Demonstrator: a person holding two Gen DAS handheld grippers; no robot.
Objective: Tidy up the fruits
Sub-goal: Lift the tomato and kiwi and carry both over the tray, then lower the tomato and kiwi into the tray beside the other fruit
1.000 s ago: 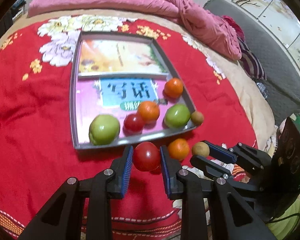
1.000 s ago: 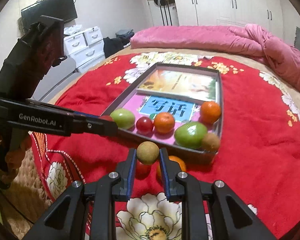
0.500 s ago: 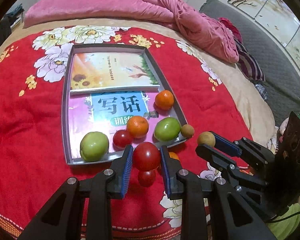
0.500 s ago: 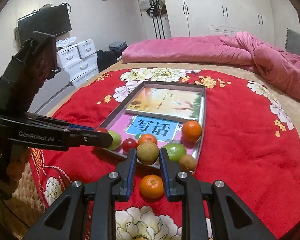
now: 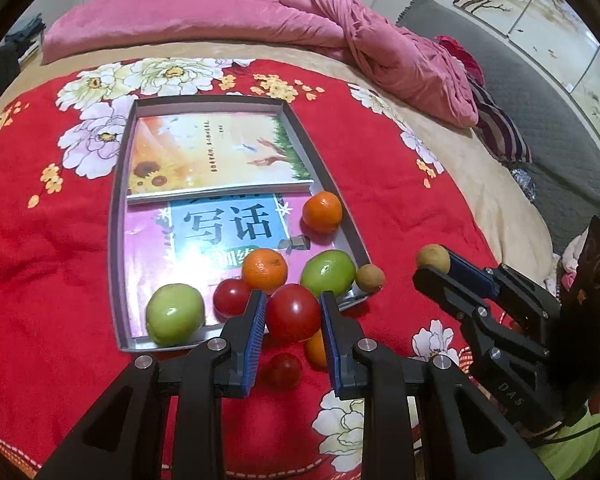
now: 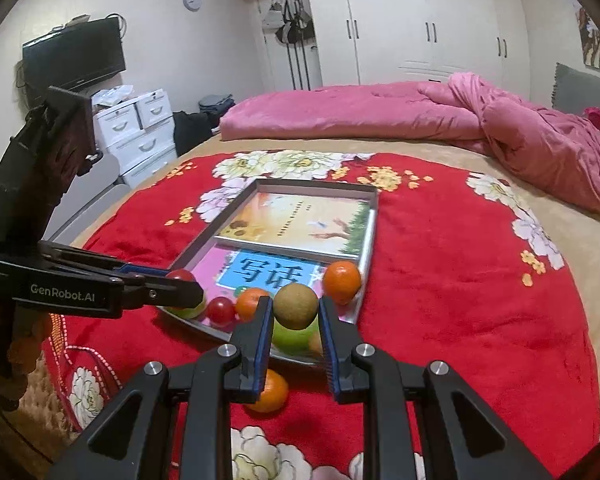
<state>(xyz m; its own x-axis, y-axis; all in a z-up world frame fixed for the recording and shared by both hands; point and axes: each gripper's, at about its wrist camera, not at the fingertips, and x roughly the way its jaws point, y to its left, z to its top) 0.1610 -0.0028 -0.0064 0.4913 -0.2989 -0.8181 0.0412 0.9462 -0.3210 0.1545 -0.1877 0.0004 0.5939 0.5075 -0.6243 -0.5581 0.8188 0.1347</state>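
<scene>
Tomato (image 5: 292, 312), brown fruit (image 6: 295, 306) lifted higher.

a glossy tomato (image 5: 292, 312) and matt brown fruit (image 6: 295, 306) sit over a plush red blanket (image 5: 40, 240) and seemingly metal tray (image 5: 115, 240).

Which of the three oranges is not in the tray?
The orange on the red blanket, just below the right gripper. The other two lie inside the tray: one by its right wall, one mid-row.

Bright indoor light, perhaps overhead; fisheye-warped edges.
</scene>
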